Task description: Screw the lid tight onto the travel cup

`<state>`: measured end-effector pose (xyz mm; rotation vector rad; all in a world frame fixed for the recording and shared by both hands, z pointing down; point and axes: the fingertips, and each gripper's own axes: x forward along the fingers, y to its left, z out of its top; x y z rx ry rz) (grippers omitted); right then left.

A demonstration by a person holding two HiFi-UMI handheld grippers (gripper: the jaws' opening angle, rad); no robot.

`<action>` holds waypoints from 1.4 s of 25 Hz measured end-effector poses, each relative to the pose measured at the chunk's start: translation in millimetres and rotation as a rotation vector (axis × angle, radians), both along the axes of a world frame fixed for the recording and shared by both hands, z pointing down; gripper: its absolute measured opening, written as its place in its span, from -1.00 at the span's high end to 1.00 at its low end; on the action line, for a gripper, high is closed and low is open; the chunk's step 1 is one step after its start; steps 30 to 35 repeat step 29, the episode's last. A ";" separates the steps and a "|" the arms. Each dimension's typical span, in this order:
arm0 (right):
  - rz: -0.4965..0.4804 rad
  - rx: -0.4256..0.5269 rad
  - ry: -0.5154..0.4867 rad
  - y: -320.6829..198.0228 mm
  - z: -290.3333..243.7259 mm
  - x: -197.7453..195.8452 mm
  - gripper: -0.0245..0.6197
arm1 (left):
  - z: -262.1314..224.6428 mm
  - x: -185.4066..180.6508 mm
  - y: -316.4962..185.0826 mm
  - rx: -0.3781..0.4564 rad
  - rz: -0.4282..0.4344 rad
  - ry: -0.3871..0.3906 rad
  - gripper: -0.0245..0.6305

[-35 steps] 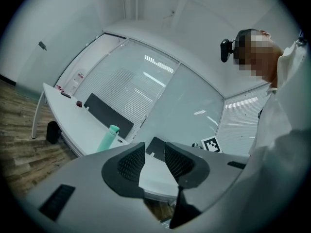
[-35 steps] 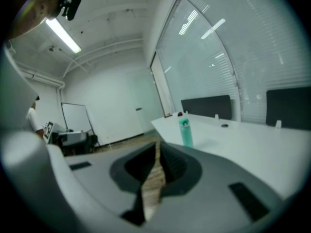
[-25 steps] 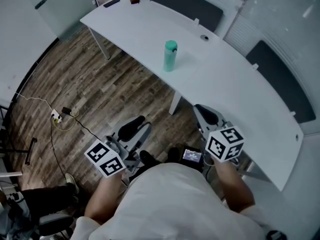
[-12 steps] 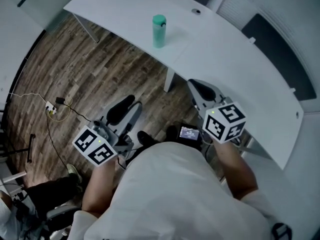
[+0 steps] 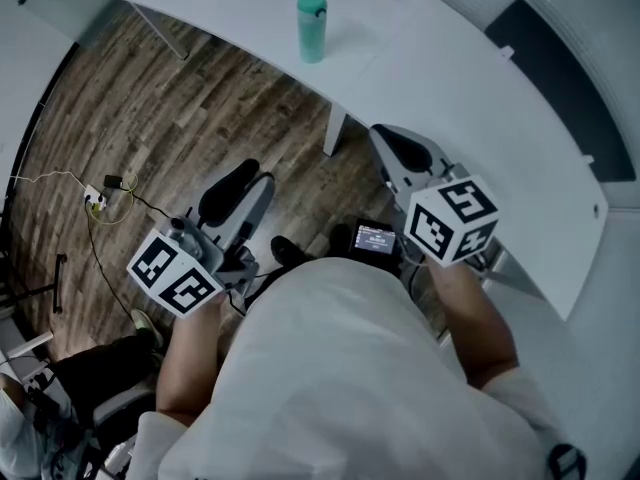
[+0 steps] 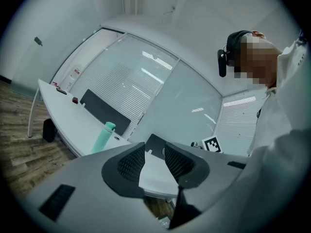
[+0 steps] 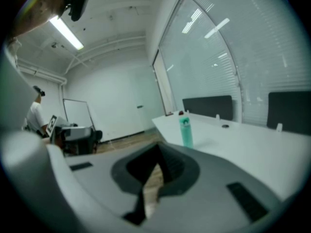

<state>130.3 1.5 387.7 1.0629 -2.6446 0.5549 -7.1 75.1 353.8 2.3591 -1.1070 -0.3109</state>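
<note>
While desk [image 5: 450, 88] runs off-frame, travel cup [image 5: 311, 28] upright

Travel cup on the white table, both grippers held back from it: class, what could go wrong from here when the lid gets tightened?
The travel cup is tall and slim and stands near the table edge; a nudge might tip it onto the wood floor.
The right gripper is shut; arriving that way, it would likely push the lid rather than grasp it.
The left gripper is only partly open, perhaps too narrow for the cup.
</note>
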 end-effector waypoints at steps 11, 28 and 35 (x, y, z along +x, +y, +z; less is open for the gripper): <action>-0.027 0.007 0.033 0.3 3.5 -8.1 0.86 | 1.9 -3.2 0.6 -0.003 -0.009 -0.001 0.48; -0.022 -0.045 0.051 46.4 38.5 -2.0 0.86 | 33.5 3.4 42.0 -0.063 0.007 -0.005 0.48; -0.007 -0.074 0.058 61.2 46.7 2.2 0.86 | 41.0 6.6 53.0 -0.092 0.027 0.001 0.48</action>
